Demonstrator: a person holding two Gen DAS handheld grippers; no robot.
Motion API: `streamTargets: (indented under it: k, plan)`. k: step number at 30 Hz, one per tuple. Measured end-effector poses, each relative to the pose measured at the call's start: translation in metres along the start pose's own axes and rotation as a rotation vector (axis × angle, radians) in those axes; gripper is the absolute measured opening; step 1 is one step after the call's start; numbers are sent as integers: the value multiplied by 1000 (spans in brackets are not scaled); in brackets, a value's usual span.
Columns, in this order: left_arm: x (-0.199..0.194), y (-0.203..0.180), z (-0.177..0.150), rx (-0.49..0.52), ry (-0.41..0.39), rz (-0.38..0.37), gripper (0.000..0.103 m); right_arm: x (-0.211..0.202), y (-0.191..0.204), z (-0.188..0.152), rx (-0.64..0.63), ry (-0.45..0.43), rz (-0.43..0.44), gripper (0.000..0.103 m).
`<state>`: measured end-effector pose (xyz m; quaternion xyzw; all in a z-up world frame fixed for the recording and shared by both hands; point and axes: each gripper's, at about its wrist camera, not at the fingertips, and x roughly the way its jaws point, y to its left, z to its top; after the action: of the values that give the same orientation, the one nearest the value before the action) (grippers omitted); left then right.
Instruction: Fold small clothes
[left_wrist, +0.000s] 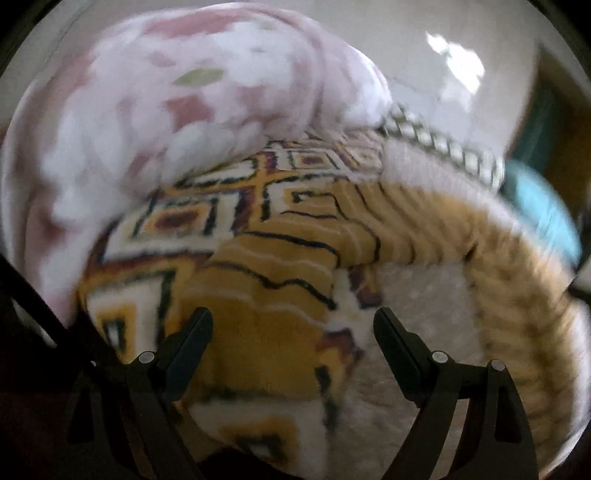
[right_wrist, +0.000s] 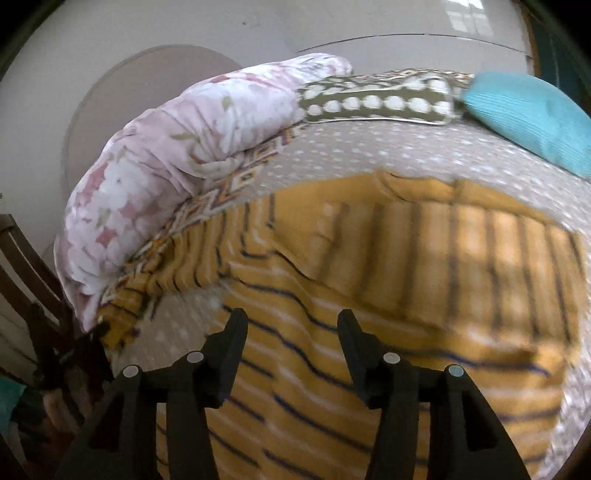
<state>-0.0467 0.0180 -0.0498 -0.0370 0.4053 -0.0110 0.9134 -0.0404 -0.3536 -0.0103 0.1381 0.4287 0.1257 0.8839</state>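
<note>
I am hovering both tools over a mustard-yellow striped garment (right_wrist: 369, 332) that is lying spread on the dotted bedsheet (right_wrist: 369, 147), partly doubled over already, with one layer edge running across its middle. My right gripper (right_wrist: 291, 325) is standing spread with nothing between its fingers, just above the striped cloth. My left gripper (left_wrist: 293, 325) is likewise spread and empty, over the garment's end where it overlaps a patterned geometric blanket (left_wrist: 229, 206). Both views are smeared, so I am judging edges loosely. To fold well, I am aiming to pinch only the yellow cloth at its near corners, not the sheet or blanket beneath, and to lift both corners evenly. The pink floral quilt (right_wrist: 166, 147) is bunched near the far side, so I am keeping the fold short of it.
</note>
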Motion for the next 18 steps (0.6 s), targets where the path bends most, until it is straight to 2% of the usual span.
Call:
streamTargets:
  k: [1, 3, 4, 5, 7, 8, 10, 11, 13, 15, 16, 17, 18]
  plan:
    - [8, -7, 0, 70, 21, 20, 86, -5, -8, -7, 12, -1, -10, 56]
    - [25, -18, 0, 184, 87, 54, 50, -13, -23, -17, 49, -7, -31, 56]
    - [31, -18, 4, 207, 107, 96, 23, -16, -28, -20, 59, -10, -39, 56]
    - [34, -12, 12, 199, 115, 101, 12, -19, -34, -25, 70, -19, -51, 56]
    - [32, 19, 39, 61, 110, 61, 12, -24, -42, -31, 78, -34, -77, 56]
    - [29, 43, 58, -43, 77, 87, 11, -26, -45, -33, 79, -36, -85, 56]
    - [19, 79, 82, -174, 0, 194, 12, -28, -52, -37, 93, -42, -94, 56]
    - [12, 98, 95, -235, -41, 222, 13, -28, -53, -38, 102, -45, -96, 56]
    - [-3, 112, 104, -285, -88, 228, 16, -29, -58, -41, 124, -54, -96, 56]
    - [-21, 114, 104, -289, -145, 189, 51, -32, -63, -44, 145, -65, -83, 56]
    - [-30, 112, 99, -285, -173, 176, 78, -32, -63, -45, 153, -68, -80, 56]
    - [-39, 109, 90, -284, -211, 161, 86, -32, -65, -47, 161, -70, -74, 56]
    - [-44, 107, 83, -281, -225, 151, 86, -32, -64, -48, 168, -72, -71, 56]
